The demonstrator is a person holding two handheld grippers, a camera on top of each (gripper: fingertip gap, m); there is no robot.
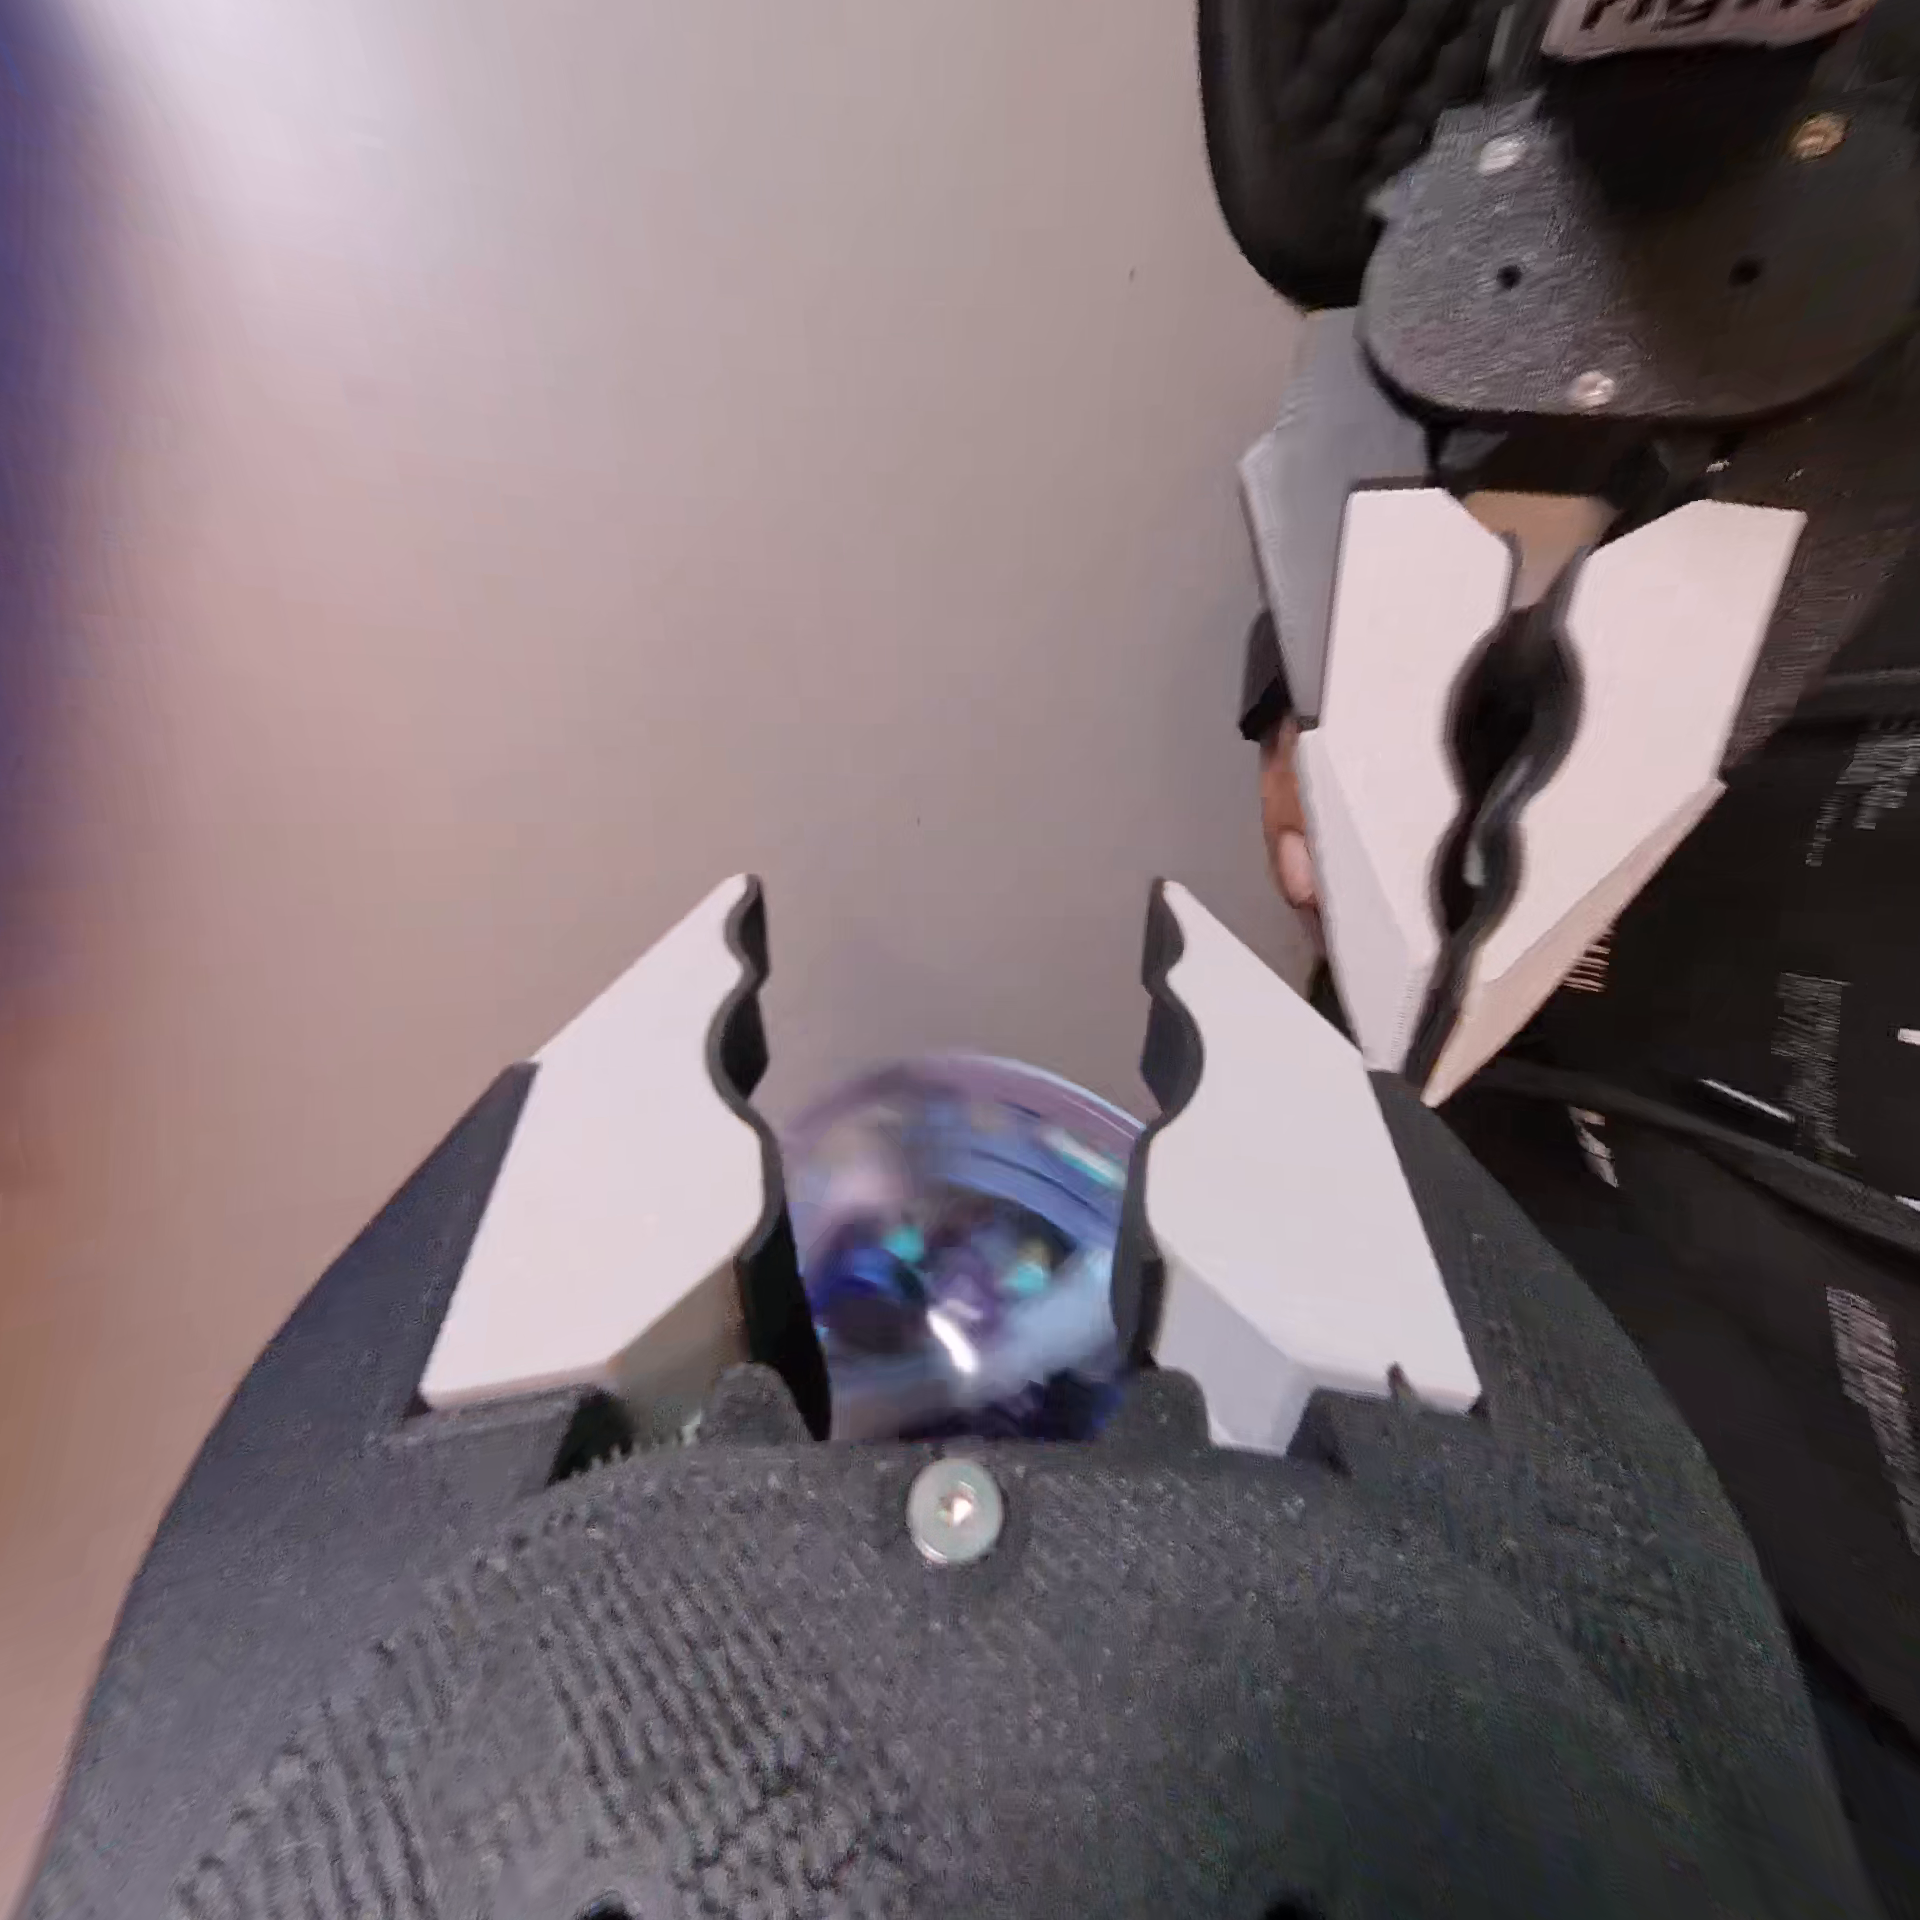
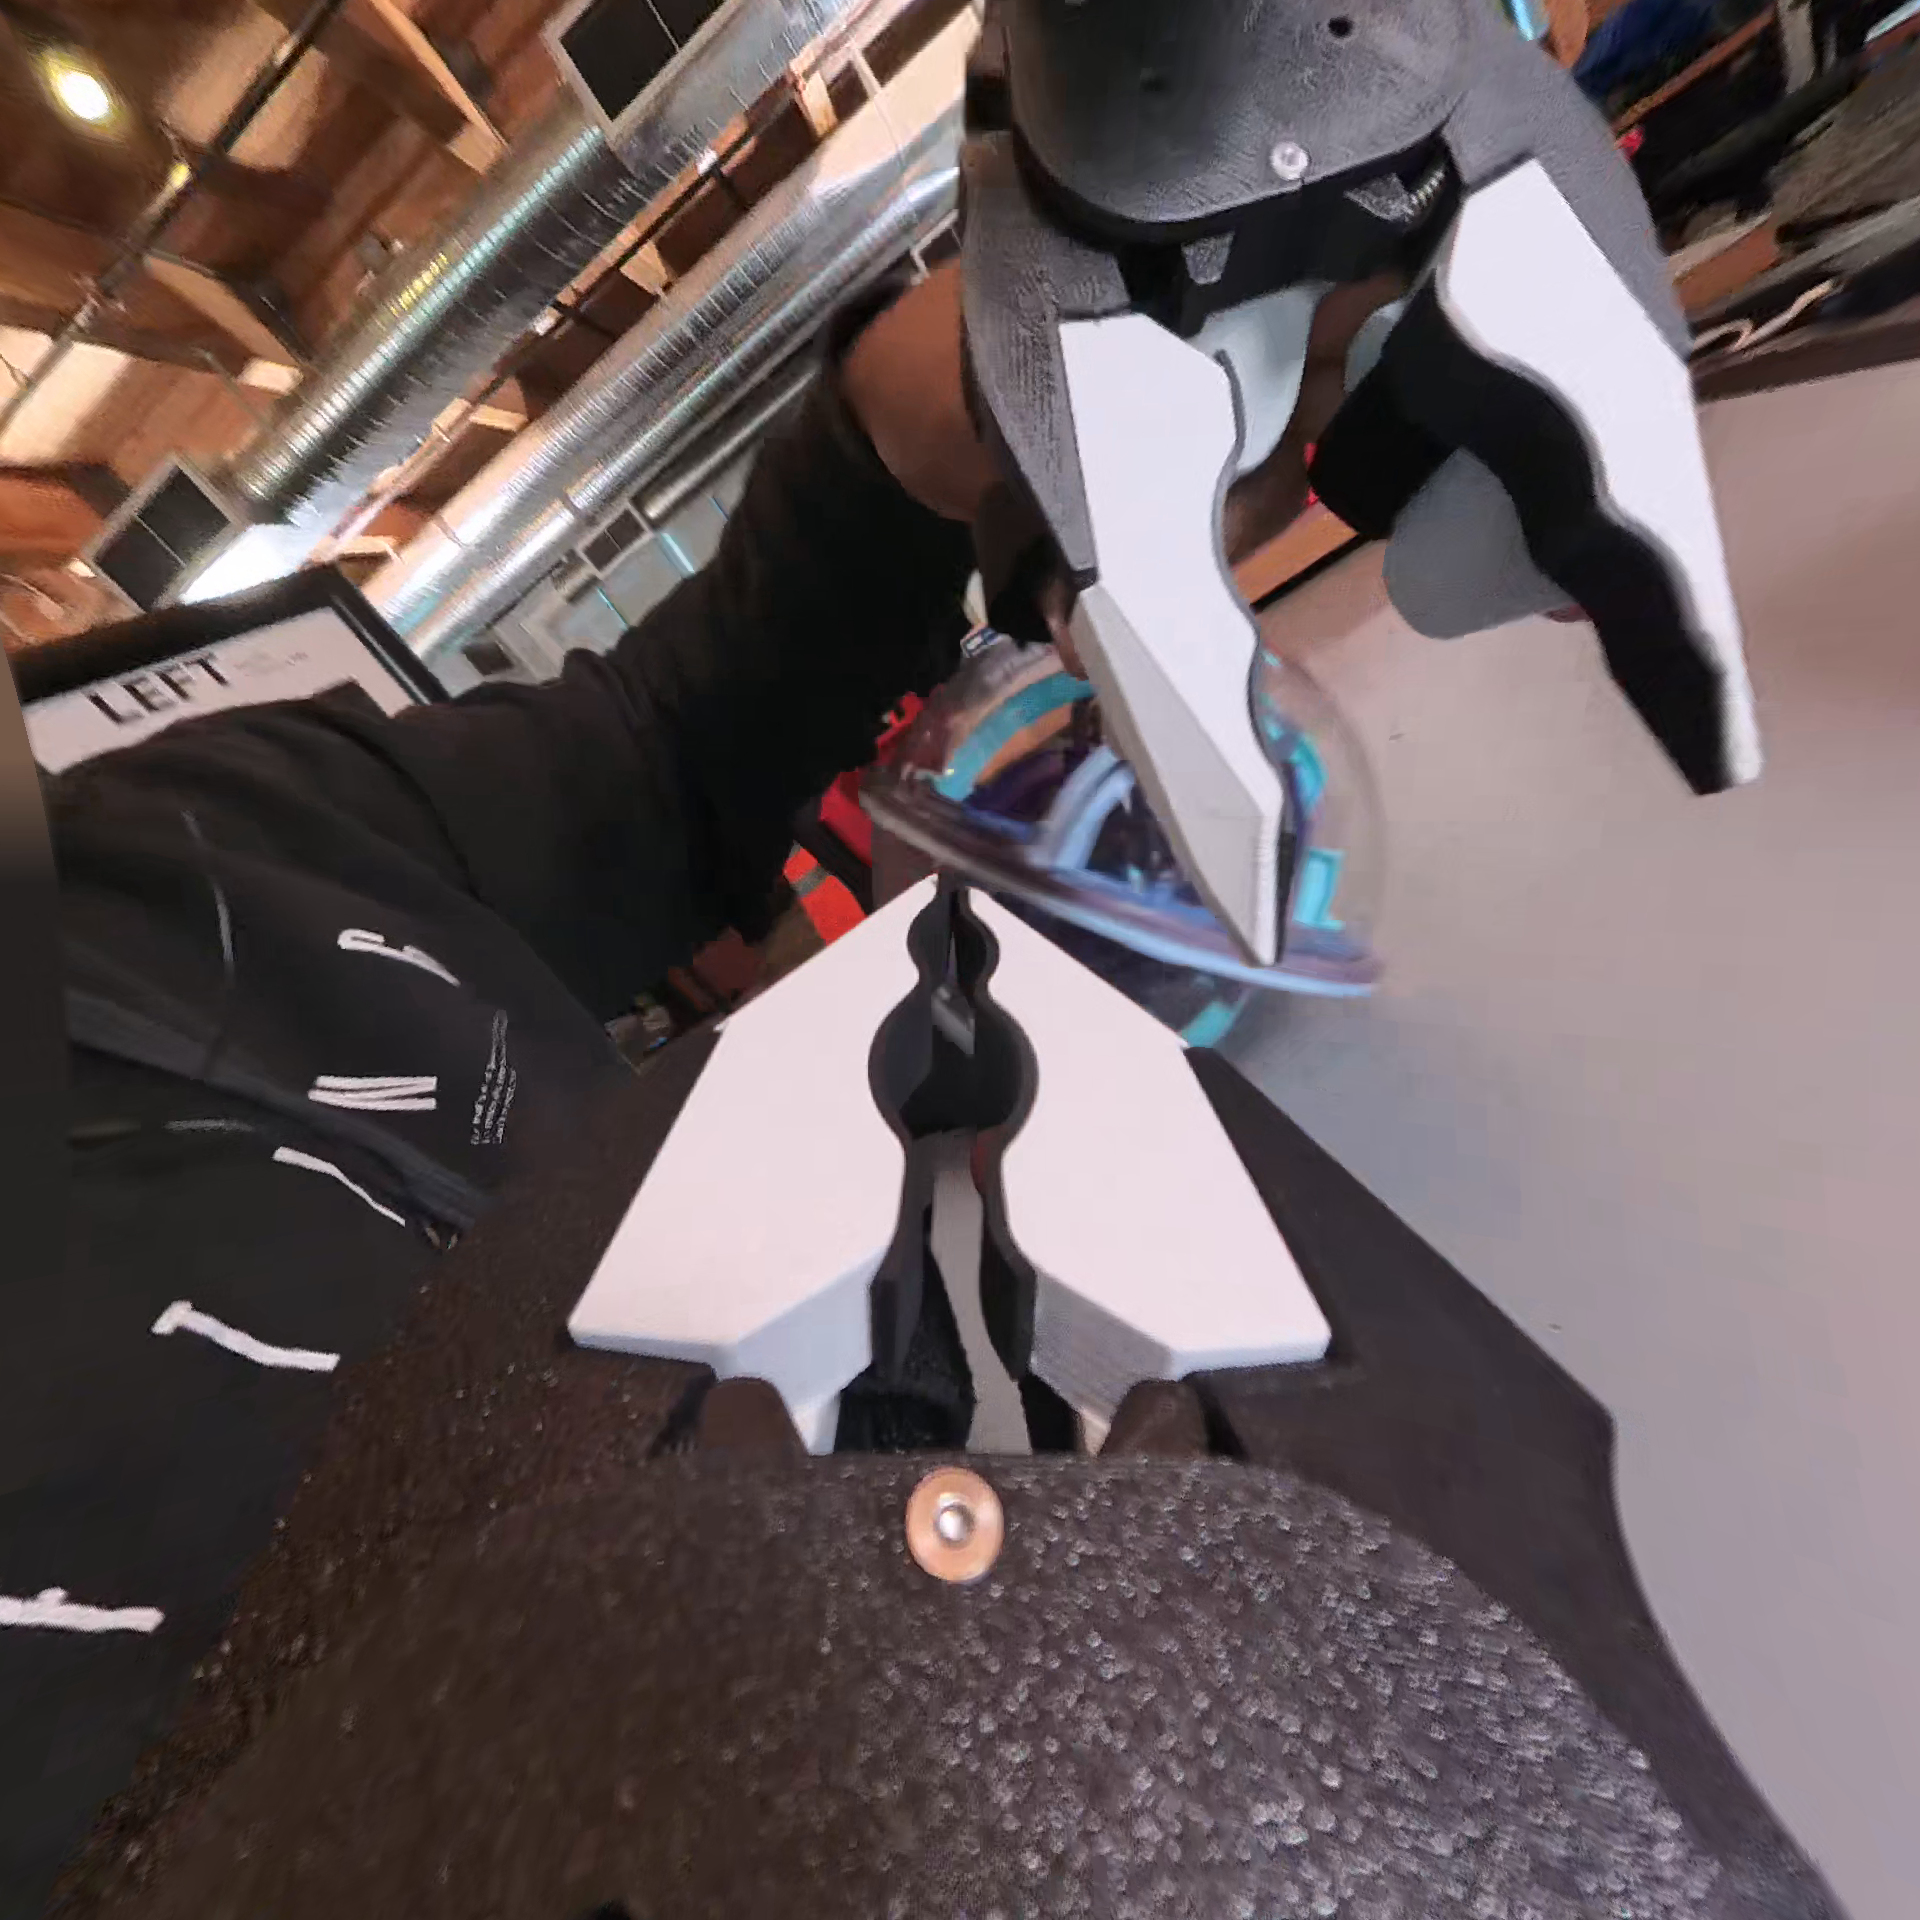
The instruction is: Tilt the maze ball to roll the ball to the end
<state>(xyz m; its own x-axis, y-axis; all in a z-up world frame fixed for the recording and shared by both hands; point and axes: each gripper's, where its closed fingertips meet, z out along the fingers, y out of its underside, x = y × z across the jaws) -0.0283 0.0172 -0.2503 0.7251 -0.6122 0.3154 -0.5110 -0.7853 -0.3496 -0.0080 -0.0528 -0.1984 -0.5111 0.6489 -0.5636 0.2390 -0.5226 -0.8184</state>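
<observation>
A: In the left wrist view?
B: The left tool [image 1: 954, 1091] grips the maze ball [image 1: 961, 1247] between its fingers; the right tool [image 1: 1455, 914] is closed, empty.

A: And the right wrist view?
B: The right tool [image 2: 951, 904] is closed on nothing, just under the maze ball [image 2: 1039, 821], which the left tool [image 2: 1496, 862] holds above the grey table [image 2: 1662, 1039].

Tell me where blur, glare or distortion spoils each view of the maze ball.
Left wrist view: the maze ball between the left gripper fingers is smeared by motion blur, with a glare streak low on its shell; its inner track is unreadable. Right wrist view: the ball is smeared along its rim, wide-angle bending skews the ceiling ducts, and a lamp flares top left.
</observation>
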